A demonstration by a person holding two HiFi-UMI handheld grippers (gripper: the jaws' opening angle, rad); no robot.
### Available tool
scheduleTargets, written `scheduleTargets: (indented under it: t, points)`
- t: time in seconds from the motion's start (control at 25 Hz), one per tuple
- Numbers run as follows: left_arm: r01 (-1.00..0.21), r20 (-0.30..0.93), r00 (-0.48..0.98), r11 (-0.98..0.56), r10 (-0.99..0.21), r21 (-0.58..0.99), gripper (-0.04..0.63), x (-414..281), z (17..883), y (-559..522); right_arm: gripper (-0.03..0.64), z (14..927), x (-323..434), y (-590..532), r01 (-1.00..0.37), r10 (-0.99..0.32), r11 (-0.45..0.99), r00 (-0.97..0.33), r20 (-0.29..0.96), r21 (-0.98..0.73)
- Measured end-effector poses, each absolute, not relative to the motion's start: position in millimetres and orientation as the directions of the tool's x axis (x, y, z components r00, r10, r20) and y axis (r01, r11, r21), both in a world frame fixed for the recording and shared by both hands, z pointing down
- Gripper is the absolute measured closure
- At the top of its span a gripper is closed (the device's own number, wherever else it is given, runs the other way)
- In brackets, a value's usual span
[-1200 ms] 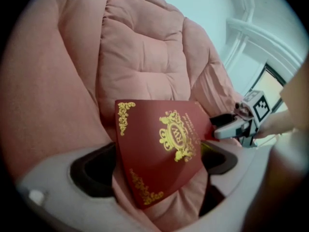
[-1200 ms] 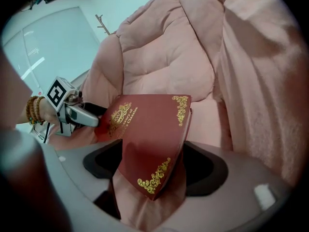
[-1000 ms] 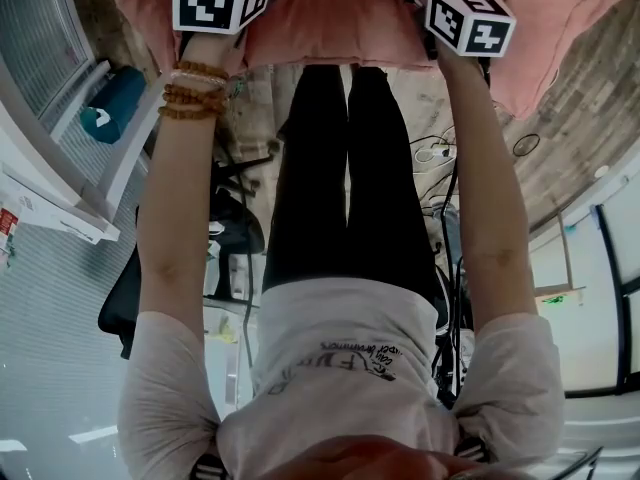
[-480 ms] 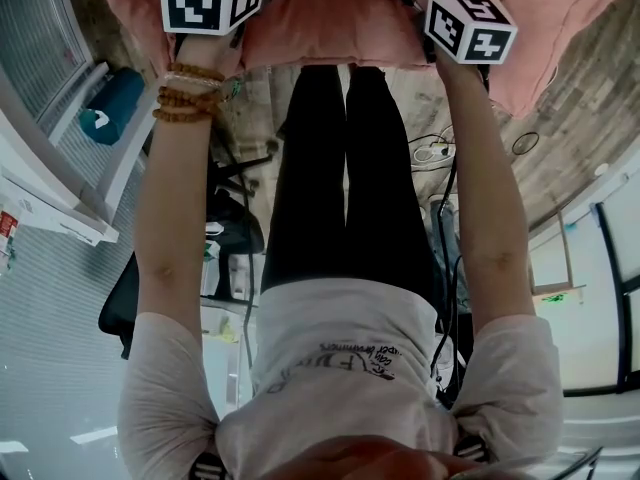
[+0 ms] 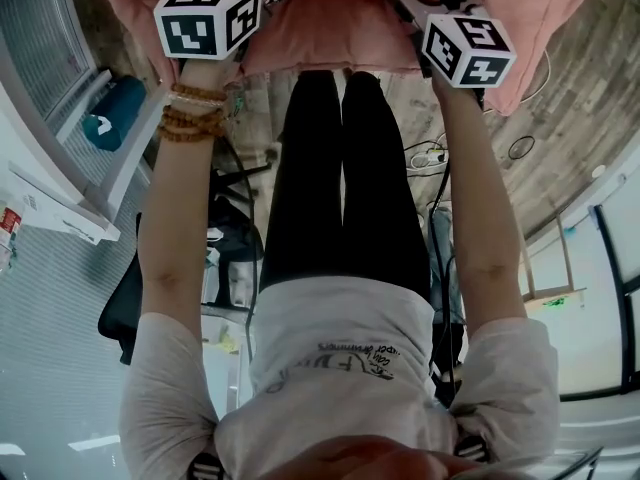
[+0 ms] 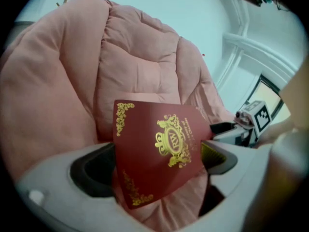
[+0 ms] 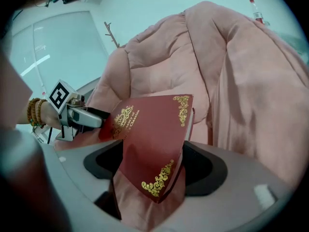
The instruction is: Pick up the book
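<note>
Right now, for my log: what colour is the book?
Dark red book, gold ornament; left gripper view.

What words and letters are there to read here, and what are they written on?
"RW": in the gold crest on the book, left gripper view.
"Classics", after a bit like "...ary of": the same cover, right gripper view.
Small gold words beside the crest: too blurred to read.
Print on the shirt: upside down and too blurred to read.
On the marker cubes: only black-and-white squares, no words.
</note>
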State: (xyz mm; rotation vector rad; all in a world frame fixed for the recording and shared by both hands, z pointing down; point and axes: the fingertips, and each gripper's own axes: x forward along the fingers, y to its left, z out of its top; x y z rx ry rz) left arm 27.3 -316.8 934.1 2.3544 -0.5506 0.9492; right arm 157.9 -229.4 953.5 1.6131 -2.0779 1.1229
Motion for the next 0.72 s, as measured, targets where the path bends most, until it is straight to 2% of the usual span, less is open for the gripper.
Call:
scheduleTargets:
  t: [0.32,0.72]
  points:
    - [-0.547,0.669,0.699,-0.792,-0.252,0.273,0.049,29.7,856.2,-316.4,0.224,879.1,163.5,-234.6,-0.931,-0.749,0.104,-0.305,0.589,-0.350]
    - [-0.520,0.551,0.758,-0.834,-0.350,0.186,0.049,45.5,701.9,-324.9,0.229,731.8,177.5,-239.9,-0.952,-0.829,0.146,-0.266,0.492,-0.269]
